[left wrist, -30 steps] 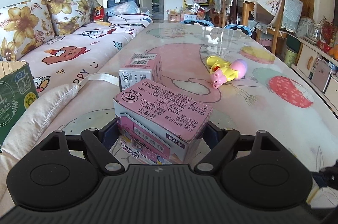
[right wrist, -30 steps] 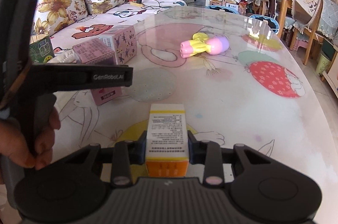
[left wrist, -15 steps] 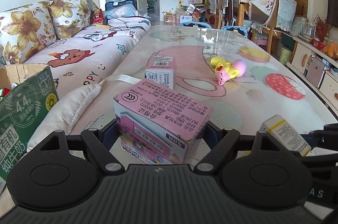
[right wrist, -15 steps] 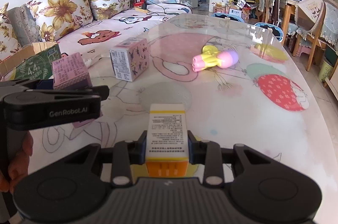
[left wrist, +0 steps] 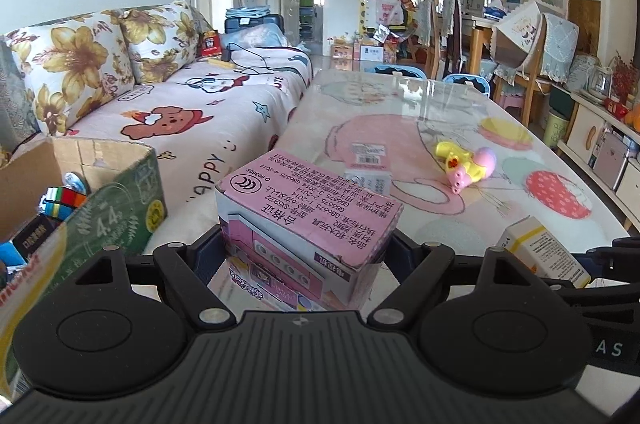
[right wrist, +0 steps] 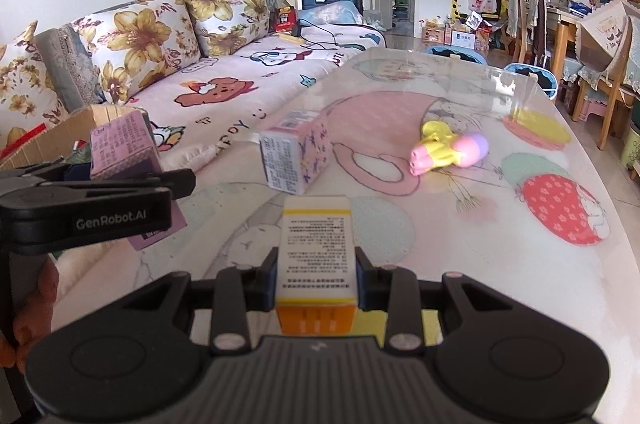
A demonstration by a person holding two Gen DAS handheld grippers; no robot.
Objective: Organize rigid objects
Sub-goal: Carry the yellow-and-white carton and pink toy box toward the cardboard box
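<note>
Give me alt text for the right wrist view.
The right tongs grip a white-and-yellow carton above the cartoon-print table. Ahead lie a small pink box and a yellow-pink toy; at left, the left tongs hold a pink box.

Matt black plastic forms my left gripper [left wrist: 304,252], its housing ribbed, pressed against a pink printed cardboard box [left wrist: 308,220] with a faint sheen. My right gripper [right wrist: 316,272], the same matt plastic, pinches a white-and-yellow paperboard carton [right wrist: 316,248]. The table [right wrist: 500,264] is glossy and reflective over a cartoon print. A glossy plastic toy [right wrist: 448,148] lies near another printed carton [right wrist: 296,156]; raw corrugated cardboard [left wrist: 80,160] edges the open box.
</note>
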